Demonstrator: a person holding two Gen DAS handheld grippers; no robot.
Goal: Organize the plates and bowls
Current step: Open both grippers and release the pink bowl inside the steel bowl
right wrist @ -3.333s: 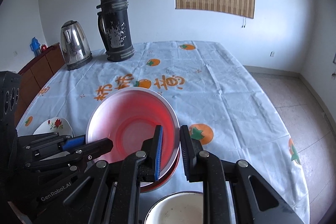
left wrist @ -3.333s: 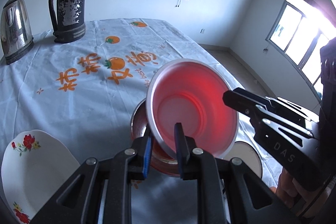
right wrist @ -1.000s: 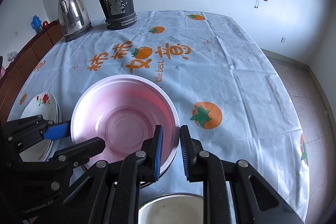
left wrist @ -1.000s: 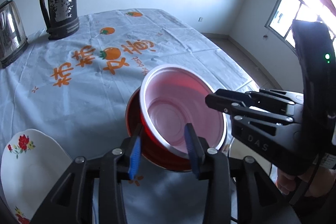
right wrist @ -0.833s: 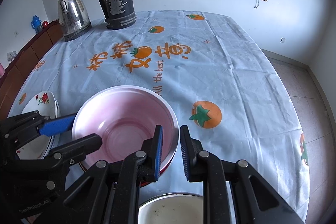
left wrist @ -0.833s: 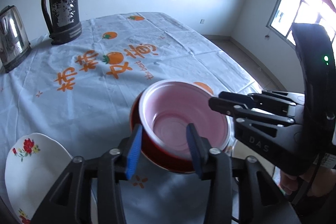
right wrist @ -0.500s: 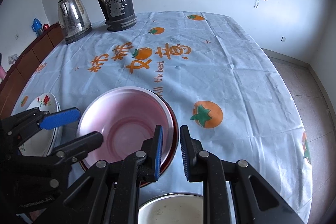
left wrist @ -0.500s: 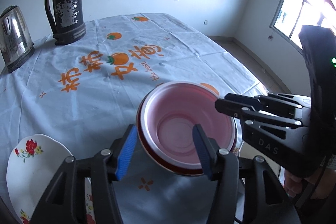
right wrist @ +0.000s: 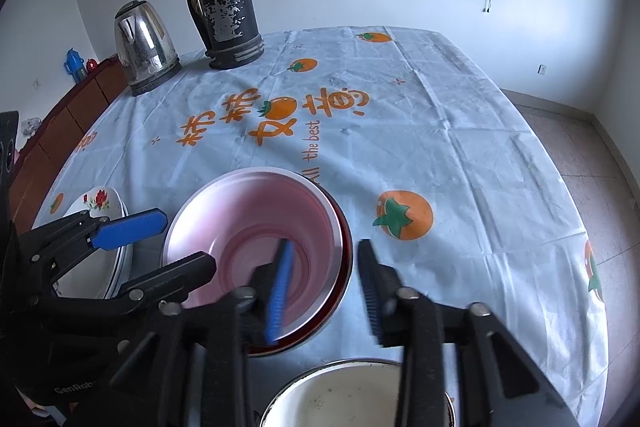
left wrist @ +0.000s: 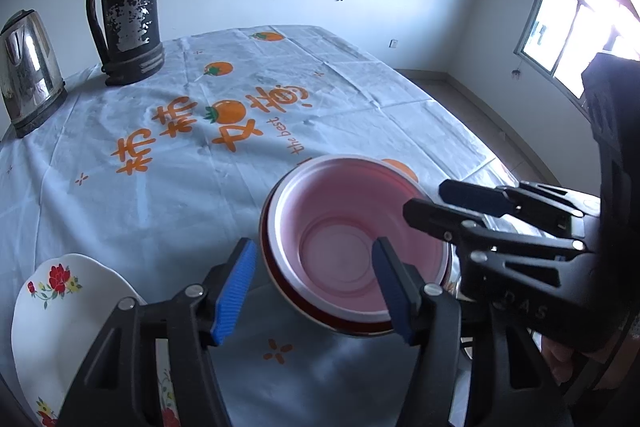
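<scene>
Both jaws have just been opening and hold nothing: the pink bowl (right wrist: 256, 239) sits nested in the red bowl (right wrist: 344, 247); next I judge the white bowl (right wrist: 352, 399).

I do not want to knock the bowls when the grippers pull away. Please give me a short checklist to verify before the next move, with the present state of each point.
1. Pink bowl nested level in the red bowl: ok.
2. Left gripper released: ok; its jaws have just been opening, and the stack's near rim lies between them untouched.
3. Right gripper released: ok; its jaws have just been opening and straddle the bowls' rim without pressing.
4. Stack resting flat on the tablecloth: ok.
5. White bowl directly under the right gripper, clearance: cannot tell.
6. Flowered plates apart from the stack: ok.
</scene>
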